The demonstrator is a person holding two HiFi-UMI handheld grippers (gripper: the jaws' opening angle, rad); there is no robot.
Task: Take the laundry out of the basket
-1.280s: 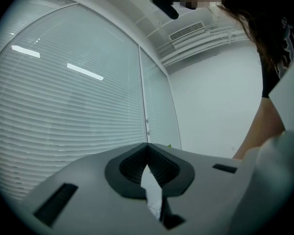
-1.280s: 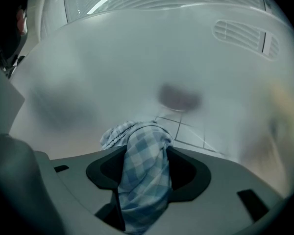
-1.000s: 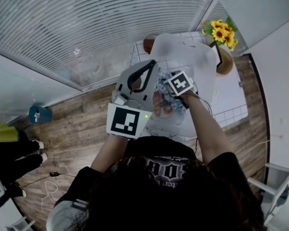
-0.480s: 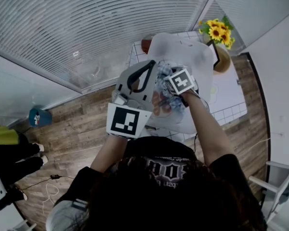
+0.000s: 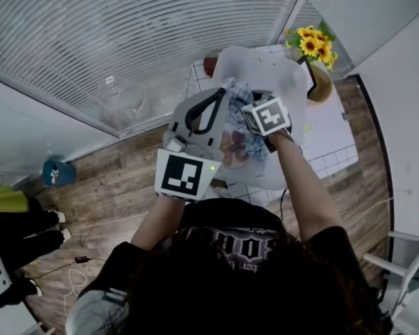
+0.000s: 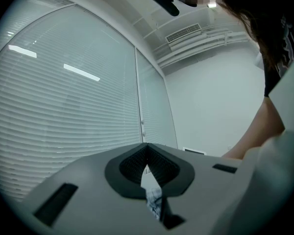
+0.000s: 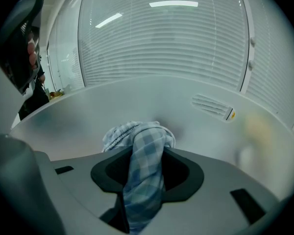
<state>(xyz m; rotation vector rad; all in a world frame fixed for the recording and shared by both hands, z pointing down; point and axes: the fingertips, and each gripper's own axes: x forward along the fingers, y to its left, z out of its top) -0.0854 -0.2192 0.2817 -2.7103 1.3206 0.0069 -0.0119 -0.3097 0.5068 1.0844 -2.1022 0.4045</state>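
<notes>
Blinds [image 5: 126,40] behind, wood floor [image 5: 119,180], white tiled table [image 5: 333,152] with the basket [image 5: 297,82] on it and sunflowers [image 5: 309,44] just past it.

My right gripper [image 7: 147,153] is clamped on the blue checked cloth [image 7: 144,180]. Its jaws have just been closing; the cloth fills the gap and bunches out past the tips. The cloth is up inside the basket with the white wall close behind it, not over the rim as far as I can tell. More laundry [image 5: 232,147], something orange-pink, lies lower in the basket.

My left gripper [image 6: 147,151] sits level at the basket's left side, jaws together at the tips. I see nothing pinched, just a sliver of checked fabric showing through the gap behind them.

Risks, my read:
- Grip is on a rolled bunch, not a flat fold. It could slide out under its own weight on the lift.
- The hanging tail may drag other pieces up or snag the rim.
- Basket looks light, and I can't tell that the left gripper braces it. A snag could tip it or slide it toward the sunflowers.

Fix: lift straight and slow, clear the rim before swinging out.
</notes>
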